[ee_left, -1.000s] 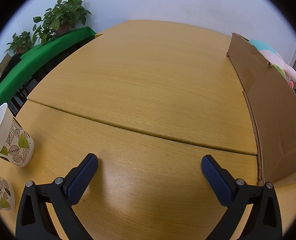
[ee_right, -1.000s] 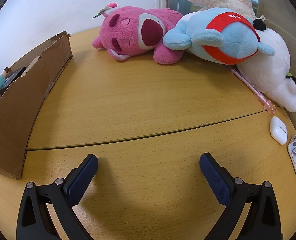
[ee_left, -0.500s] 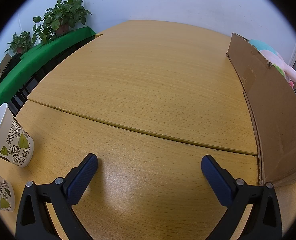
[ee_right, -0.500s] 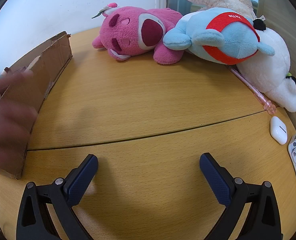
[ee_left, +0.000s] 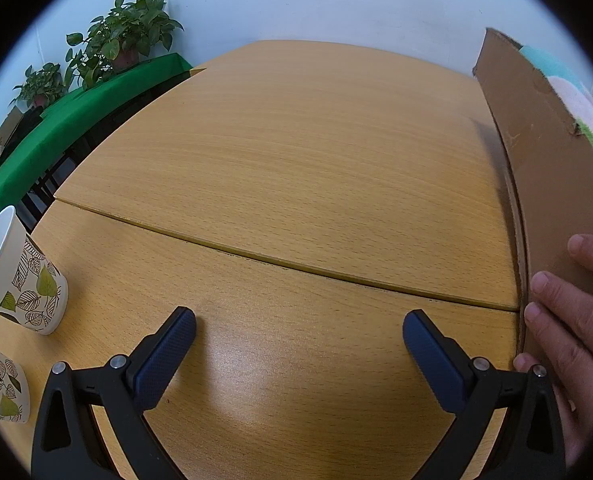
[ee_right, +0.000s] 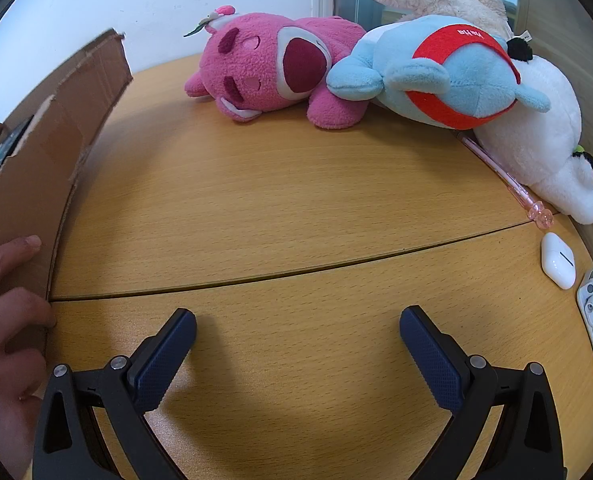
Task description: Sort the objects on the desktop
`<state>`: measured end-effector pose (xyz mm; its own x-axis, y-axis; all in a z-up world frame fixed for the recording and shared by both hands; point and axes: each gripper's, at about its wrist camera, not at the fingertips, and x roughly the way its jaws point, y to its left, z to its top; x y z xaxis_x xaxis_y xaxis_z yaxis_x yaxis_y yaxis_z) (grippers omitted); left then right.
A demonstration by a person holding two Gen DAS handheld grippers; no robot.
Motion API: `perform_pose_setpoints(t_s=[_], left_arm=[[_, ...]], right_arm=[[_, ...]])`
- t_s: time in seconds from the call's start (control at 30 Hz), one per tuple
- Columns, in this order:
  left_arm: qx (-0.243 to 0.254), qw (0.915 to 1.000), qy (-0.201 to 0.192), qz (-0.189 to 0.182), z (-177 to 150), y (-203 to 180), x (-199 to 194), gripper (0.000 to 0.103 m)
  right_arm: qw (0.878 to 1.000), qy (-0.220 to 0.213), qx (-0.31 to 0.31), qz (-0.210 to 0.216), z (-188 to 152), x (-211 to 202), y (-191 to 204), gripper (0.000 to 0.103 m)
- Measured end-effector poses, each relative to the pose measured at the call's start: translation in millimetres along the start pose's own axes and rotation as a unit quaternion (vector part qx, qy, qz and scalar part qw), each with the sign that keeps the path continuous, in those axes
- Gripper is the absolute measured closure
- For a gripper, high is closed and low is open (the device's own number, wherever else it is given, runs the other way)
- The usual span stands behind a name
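While both wide, empty: left claw (ee_left: 299, 334) beside cardboard box (ee_left: 552, 184), right claw (ee_right: 298, 332) short of plush toys (ee_right: 280, 64).

Table (ee_left: 296, 168) light wood-grain laminate, smooth, slight sheen. Cardboard box (ee_left: 552, 184) matt brown, torn rough edges. Paper cups (ee_left: 24, 284) matt, leaf print. Gripper pads (ee_right: 164, 356) blue, textured rubbery; black matt plastic frames. Plush toys (ee_right: 272, 68) fuzzy fleece. Earbud case (ee_right: 557, 261) glossy white plastic.

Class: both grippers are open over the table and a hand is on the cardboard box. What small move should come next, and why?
Probably hold both grippers still until the hand leaves the cardboard box. The left gripper and right gripper are open and empty, and fingers grip the box's near corner, so the drop spot may shift.
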<state>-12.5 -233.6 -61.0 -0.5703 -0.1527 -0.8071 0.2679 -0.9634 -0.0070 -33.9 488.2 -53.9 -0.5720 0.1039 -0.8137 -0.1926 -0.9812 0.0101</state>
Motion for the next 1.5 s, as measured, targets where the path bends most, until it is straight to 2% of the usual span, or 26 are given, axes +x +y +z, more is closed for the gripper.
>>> perform_pose_setpoints(t_s=[1.5], left_arm=[[-0.003, 1.0, -0.001, 0.001, -0.6, -0.4, 1.4, 0.0]], right_arm=[[1.0, 0.0, 0.0, 0.0, 3.2, 5.8, -6.4, 0.0]])
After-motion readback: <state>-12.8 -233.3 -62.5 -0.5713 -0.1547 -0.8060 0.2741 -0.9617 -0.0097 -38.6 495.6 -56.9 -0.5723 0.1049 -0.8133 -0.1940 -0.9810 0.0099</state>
